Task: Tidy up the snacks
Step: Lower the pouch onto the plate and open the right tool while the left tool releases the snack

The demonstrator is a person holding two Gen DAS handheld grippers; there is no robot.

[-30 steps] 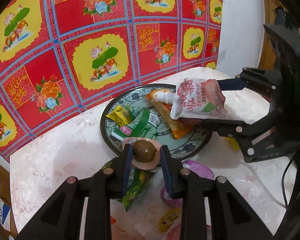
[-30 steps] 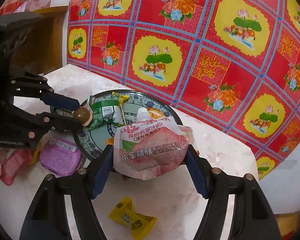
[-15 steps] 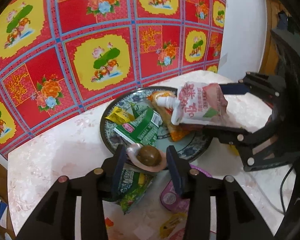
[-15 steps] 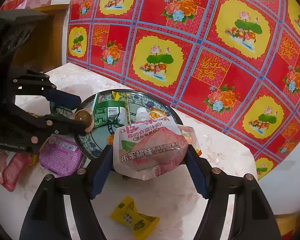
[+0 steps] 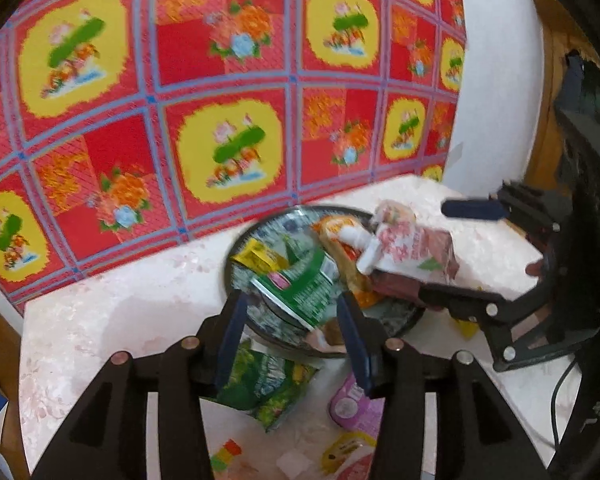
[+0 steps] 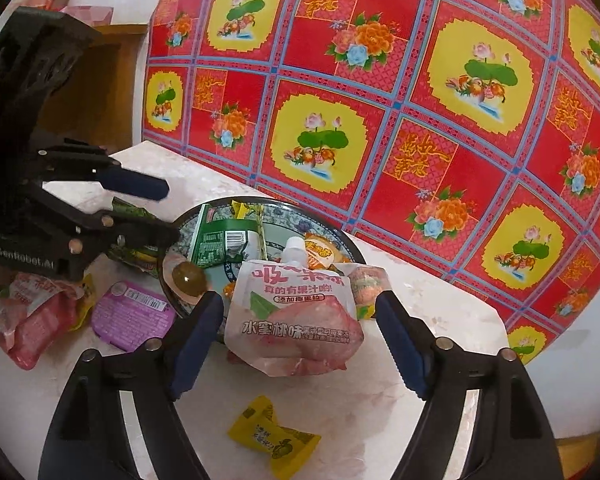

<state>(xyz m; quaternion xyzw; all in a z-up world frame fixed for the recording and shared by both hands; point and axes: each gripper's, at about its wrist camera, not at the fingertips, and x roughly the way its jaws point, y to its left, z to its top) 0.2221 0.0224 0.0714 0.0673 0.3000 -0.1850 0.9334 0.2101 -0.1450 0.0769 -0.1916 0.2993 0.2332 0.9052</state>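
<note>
A patterned plate (image 6: 284, 210) (image 5: 256, 224) holds a green packet (image 6: 224, 240) (image 5: 300, 284), a yellow sweet and an orange pack. A brown jelly cup (image 6: 188, 276) rests on the plate's near rim, free of my left gripper (image 5: 291, 300) (image 6: 160, 212), which stands open over that rim. A pink peach drink pouch (image 6: 296, 320) (image 5: 404, 248) leans on the plate's edge with its spout toward the middle. My right gripper (image 6: 298, 300) (image 5: 432, 250) is opening around the pouch, and both pads stand clear of its sides.
On the white table lie a purple cup (image 6: 132, 312) (image 5: 352, 404), a pink-red packet (image 6: 32, 320), a yellow sweet (image 6: 274, 436) and a green bag (image 5: 264, 384). A red flowered cloth (image 6: 380, 100) covers the wall behind. The table ends close on the right.
My left gripper opened and let the brown jelly cup drop onto the plate's rim. My right gripper's jaws widened off the pouch, which settled against the plate.
</note>
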